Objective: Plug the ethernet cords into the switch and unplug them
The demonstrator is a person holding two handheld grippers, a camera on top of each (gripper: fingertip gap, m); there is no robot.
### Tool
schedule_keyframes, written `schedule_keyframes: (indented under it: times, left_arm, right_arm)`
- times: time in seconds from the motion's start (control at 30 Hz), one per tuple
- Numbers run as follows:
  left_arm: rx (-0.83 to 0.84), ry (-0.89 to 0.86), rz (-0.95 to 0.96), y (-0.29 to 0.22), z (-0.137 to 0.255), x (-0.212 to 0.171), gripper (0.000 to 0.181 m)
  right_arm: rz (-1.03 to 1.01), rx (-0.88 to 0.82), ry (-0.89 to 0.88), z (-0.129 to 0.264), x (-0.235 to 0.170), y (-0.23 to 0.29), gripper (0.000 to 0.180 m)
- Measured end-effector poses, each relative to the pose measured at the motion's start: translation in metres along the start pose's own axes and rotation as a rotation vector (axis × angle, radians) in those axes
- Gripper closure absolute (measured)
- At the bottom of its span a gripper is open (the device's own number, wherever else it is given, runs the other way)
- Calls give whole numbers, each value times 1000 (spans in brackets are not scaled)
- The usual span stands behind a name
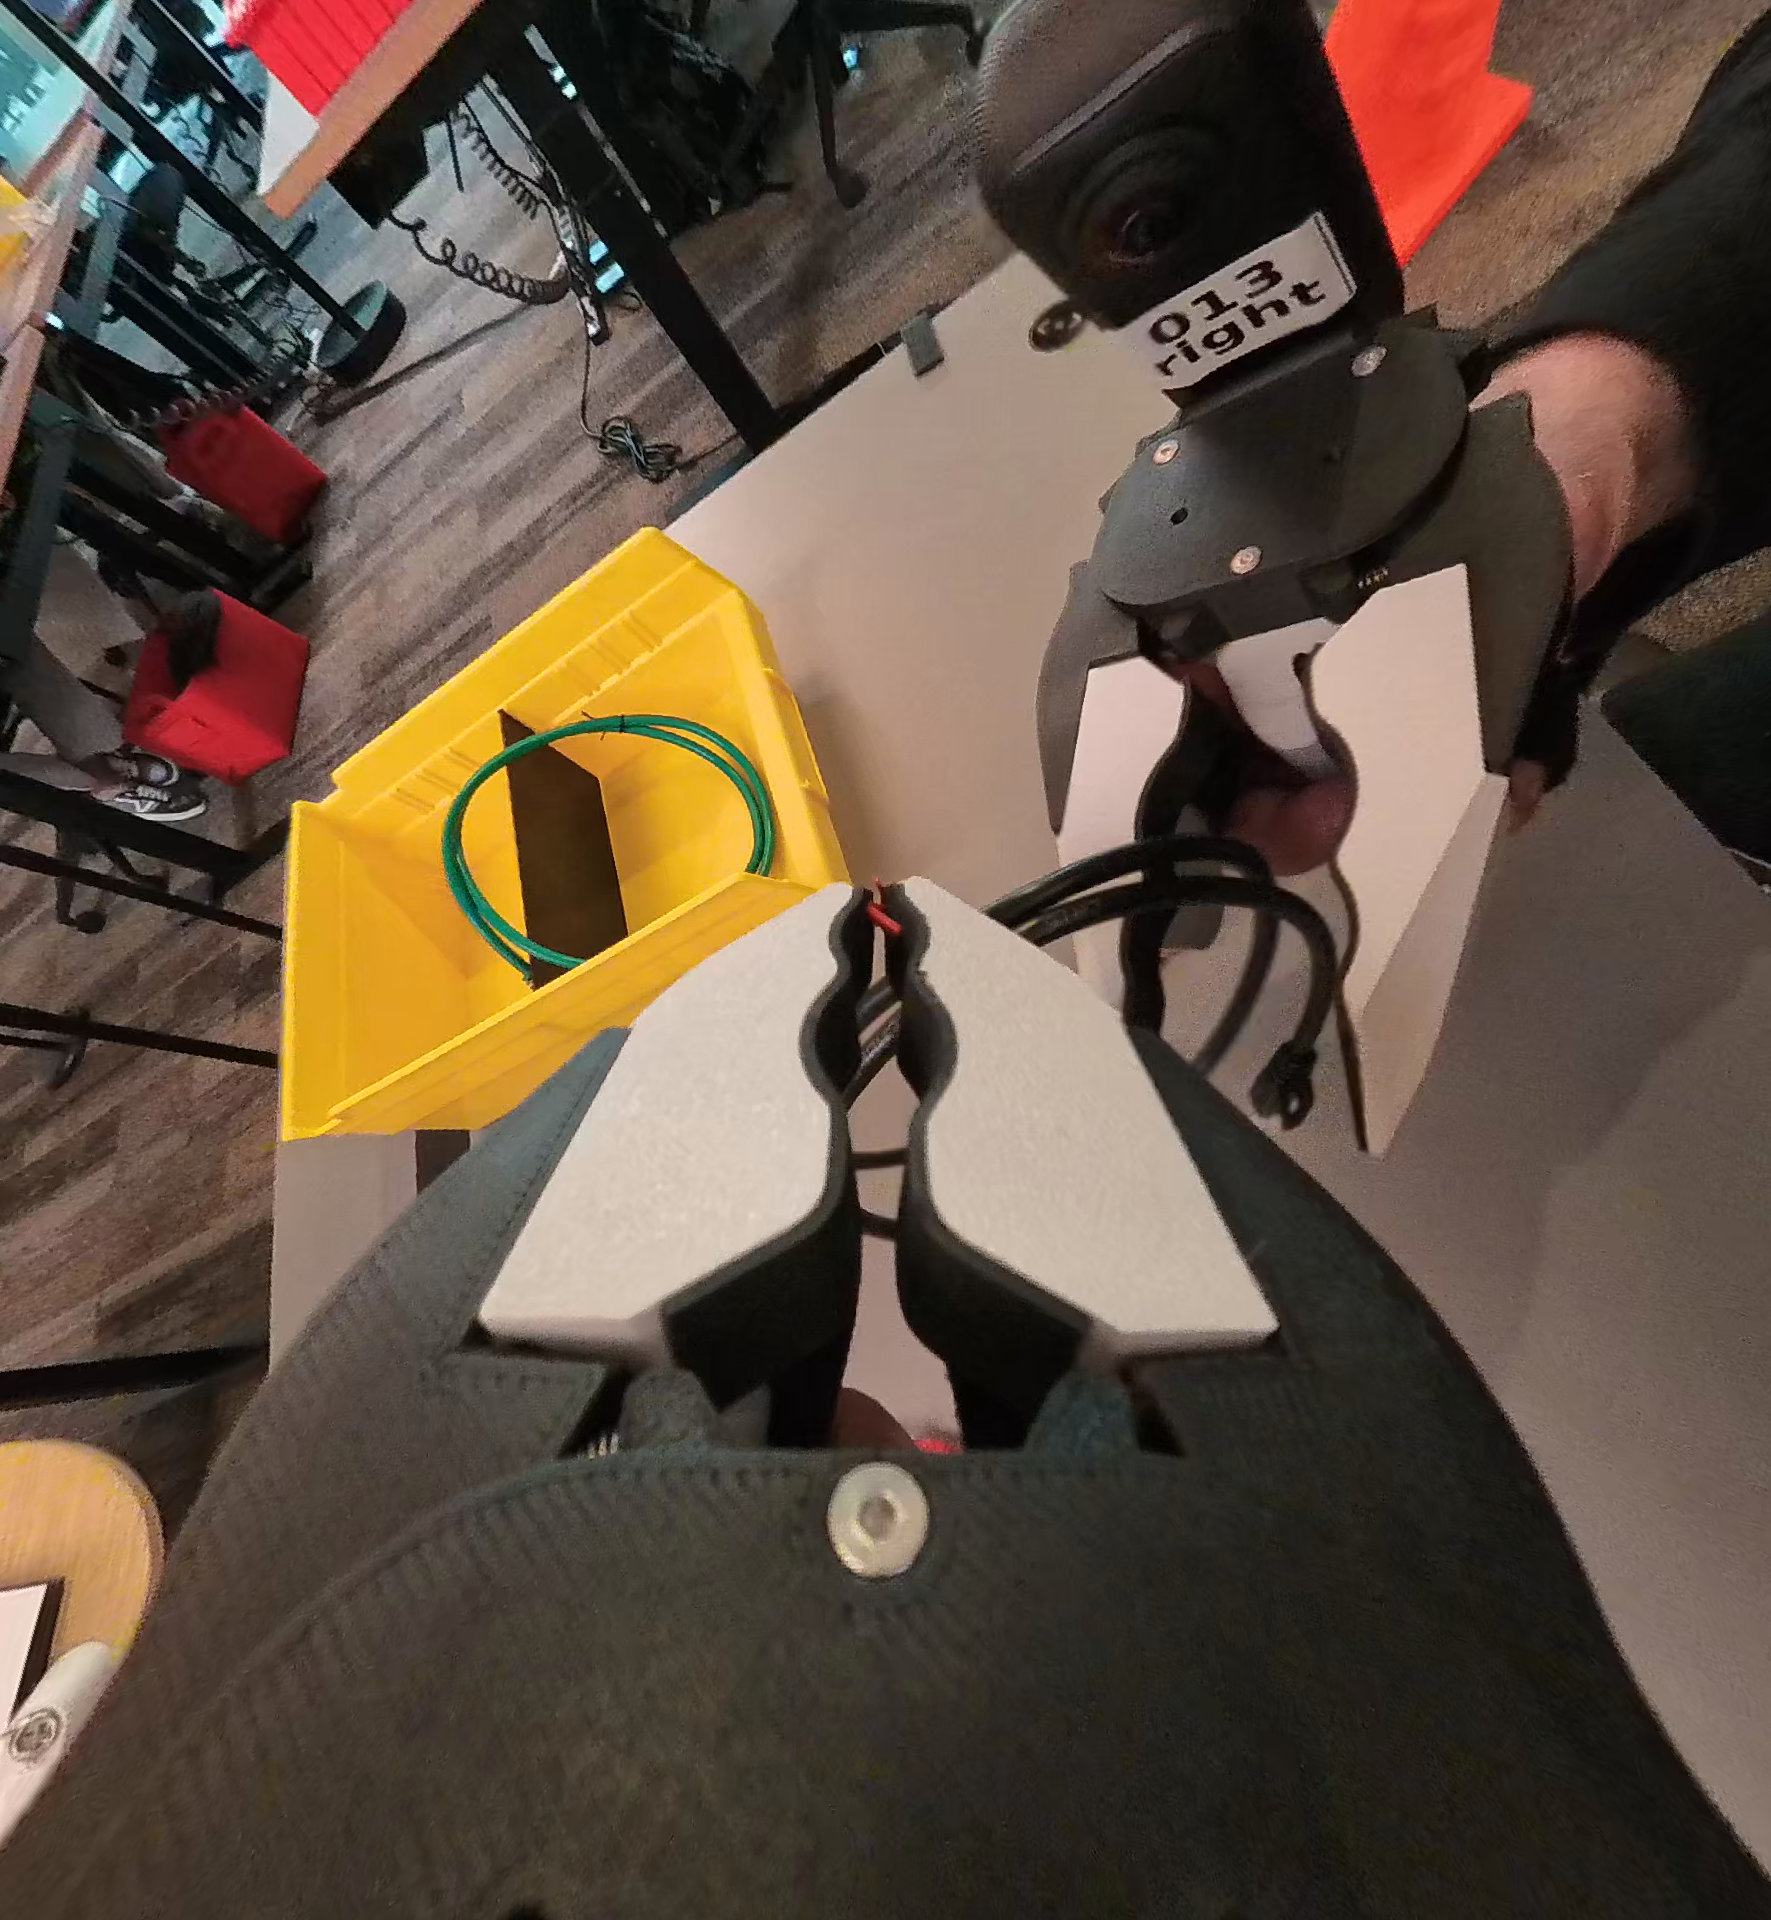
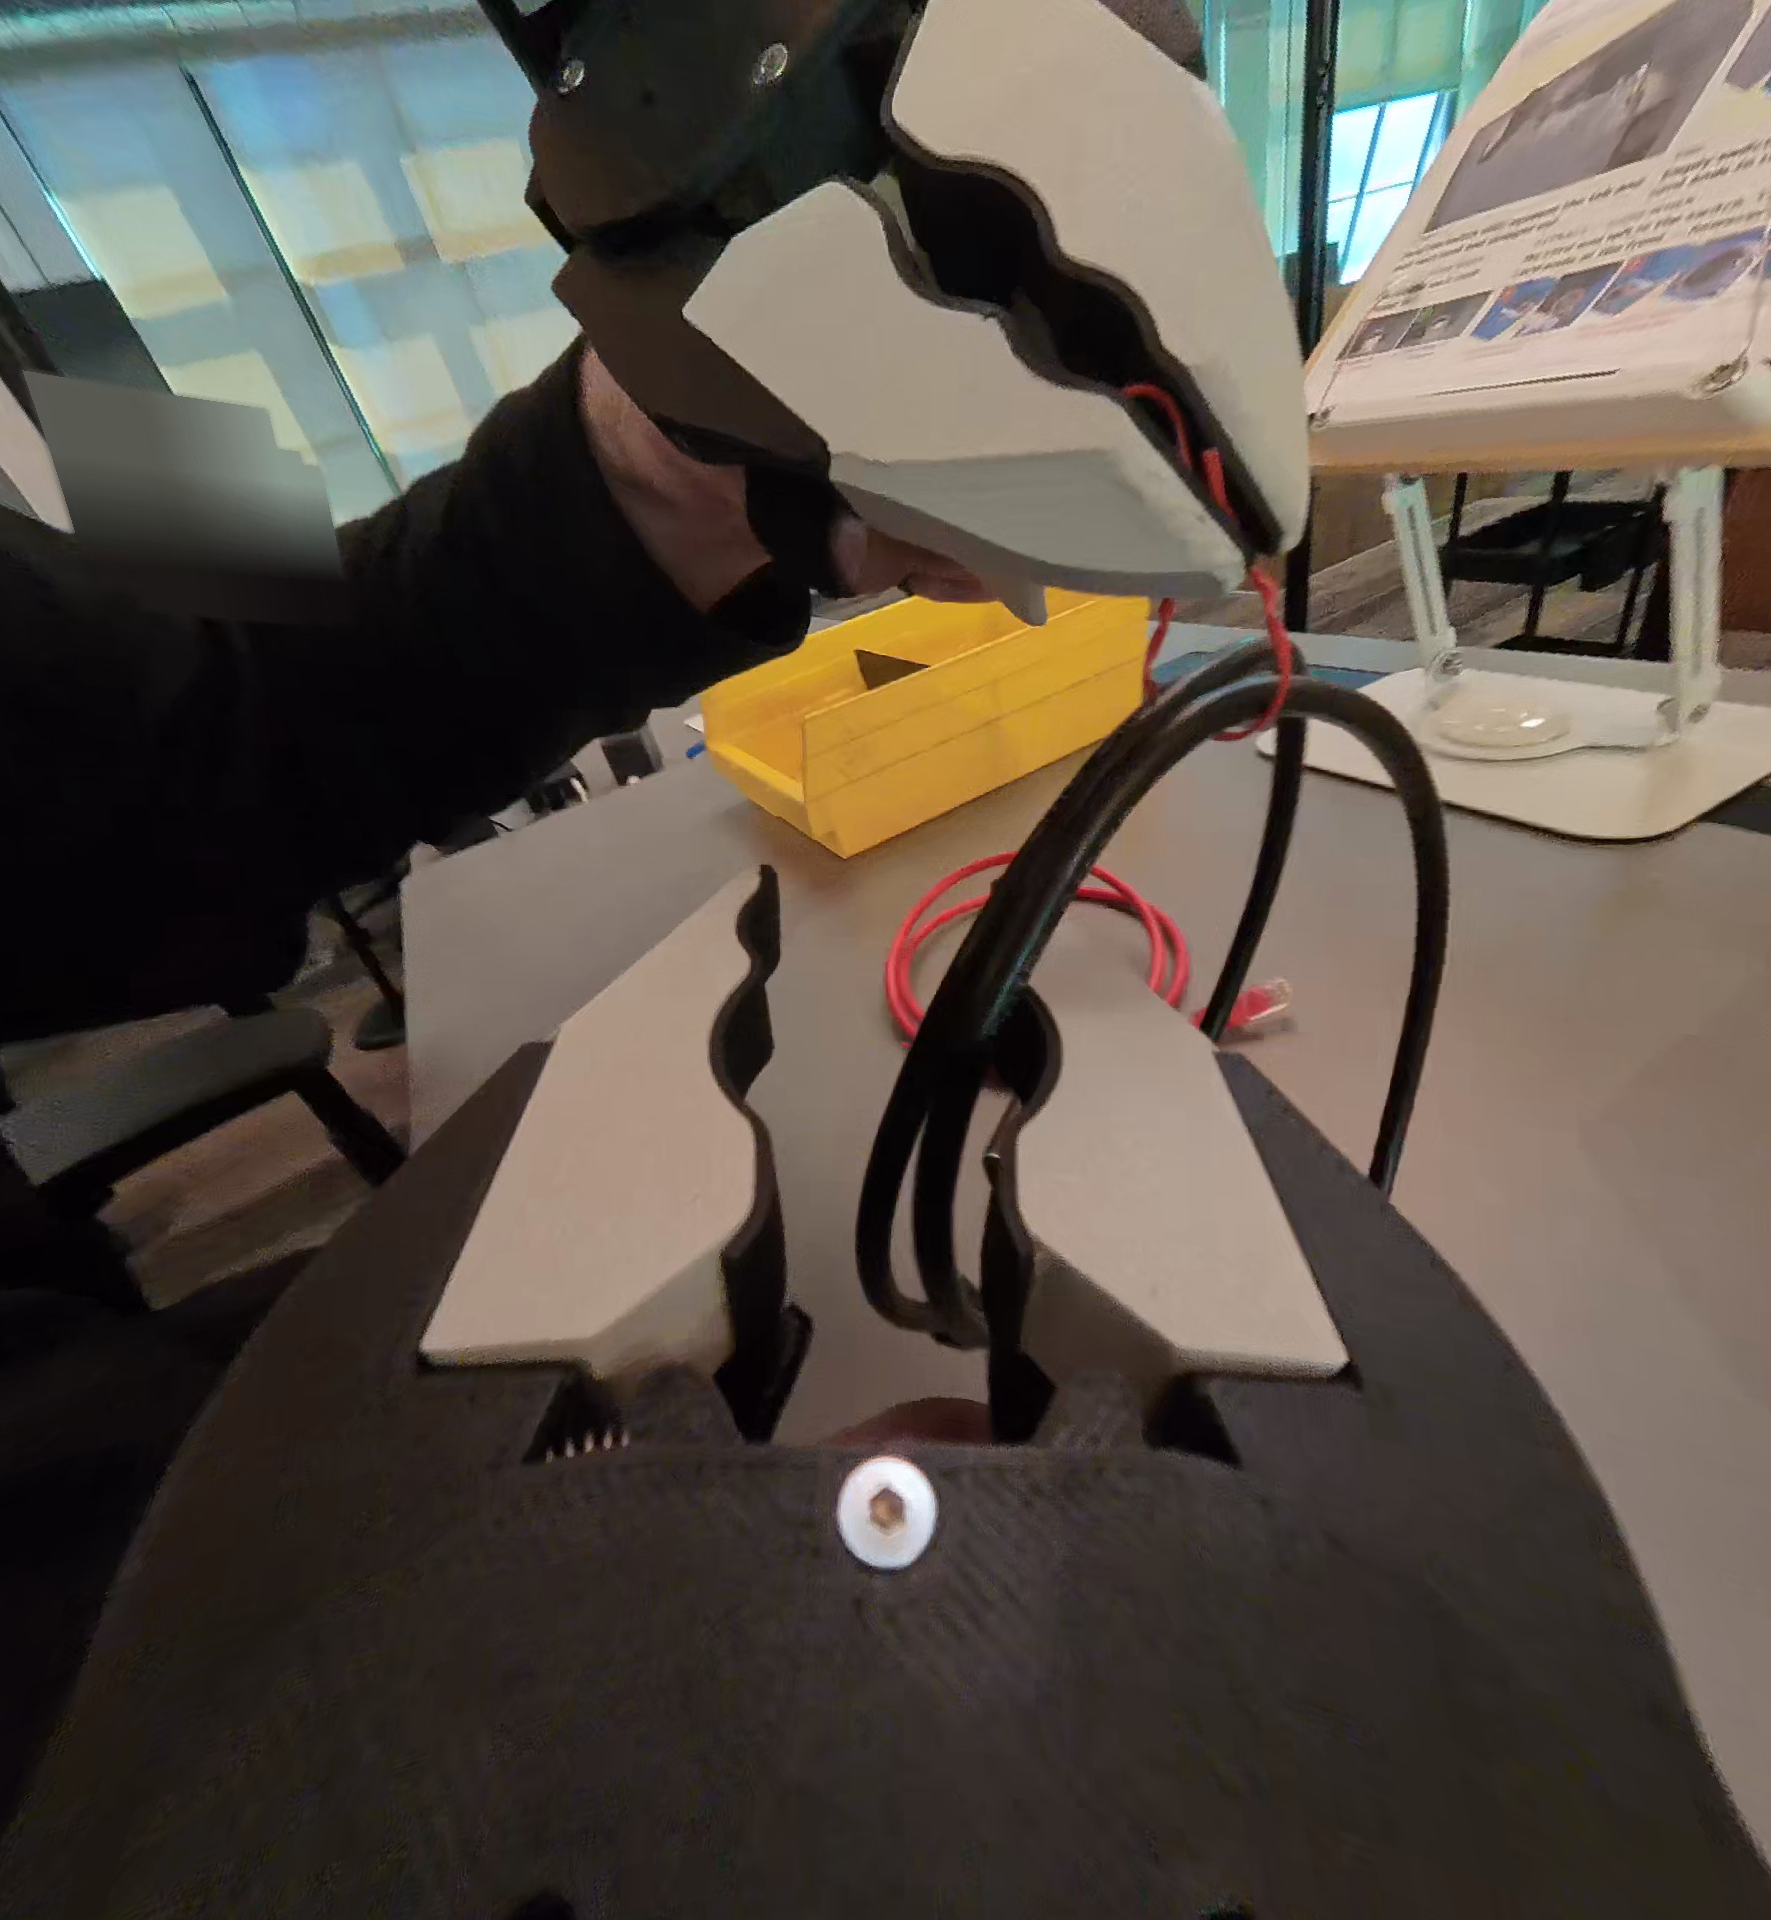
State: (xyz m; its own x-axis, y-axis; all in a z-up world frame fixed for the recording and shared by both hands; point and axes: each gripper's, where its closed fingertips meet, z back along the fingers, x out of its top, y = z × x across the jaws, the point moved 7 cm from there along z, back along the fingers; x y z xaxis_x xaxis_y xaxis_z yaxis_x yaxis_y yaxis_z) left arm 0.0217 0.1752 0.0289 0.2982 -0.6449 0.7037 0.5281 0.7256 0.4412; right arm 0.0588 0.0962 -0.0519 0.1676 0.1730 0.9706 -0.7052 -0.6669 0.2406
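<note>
My left gripper (image 1: 876, 899) is shut on a thin red twist tie (image 2: 1276, 634) that wraps a coiled black cord (image 2: 1068, 883); it holds the bundle up off the grey table (image 2: 1535, 1091). It also shows at the top of the right wrist view (image 2: 1255, 551). My right gripper (image 2: 896, 956) is open, with the black cord's loops hanging in the gap against the right-hand finger (image 2: 1151, 1195). A coiled red ethernet cord (image 2: 1167, 945) lies on the table beyond. A green cord (image 1: 746, 790) lies coiled in a yellow bin (image 1: 393, 987). No switch is in view.
The yellow bin (image 2: 964, 748) stands near the table's far corner. A document stand with a white base (image 2: 1587, 769) is at the right. The black cord's plug (image 1: 1286, 1081) dangles over the table. Chairs, desks and red bins stand on the floor beyond the edge. Tip to tip, the grippers are about 8 centimeters apart.
</note>
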Motion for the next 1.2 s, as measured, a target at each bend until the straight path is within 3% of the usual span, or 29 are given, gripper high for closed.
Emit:
schedule_keyframes:
  times: [0.03, 0.13, 0.27, 0.4, 0.5, 0.67, 0.9, 1.0, 1.07, 1.13, 1.2]
  left_arm:
    - [8, -5, 2, 1, 2, 0, 179]
    - [20, -34, 7, 3, 11, -2, 179]
    - [-12, -86, -5, 0, 26, -4, 179]
    - [-89, -117, -37, -6, 41, -3, 179]
    - [-171, -137, -55, -12, 49, 2, 179]
    - [-338, -183, -90, -26, 59, 19, 179]
    - [-497, -195, -121, -37, 70, 40, 179]
    - [-567, -185, -137, -43, 69, 46, 179]
    - [-594, -162, -157, -46, 67, 48, 179]
    - [-615, -143, -171, -49, 64, 50, 179]
    - [-643, -130, -173, -53, 61, 50, 179]
  right_arm:
    - [24, -17, 6, 2, 1, -2, 139]
    - [62, -74, -31, 13, 8, -9, 132]
    - [90, 8, -149, 32, 31, -6, 129]
    - [134, 36, -175, 46, 50, -17, 130]
    - [217, 48, -95, 41, 62, -29, 127]
    - [423, 231, 19, 9, 72, -35, 120]
    - [595, 556, 154, -19, 66, -8, 93]
    - [574, 695, 221, -27, 59, 2, 111]
    - [523, 767, 230, -33, 55, 5, 113]
    - [491, 813, 216, -38, 51, 6, 134]
    - [465, 855, 196, -40, 48, 9, 142]
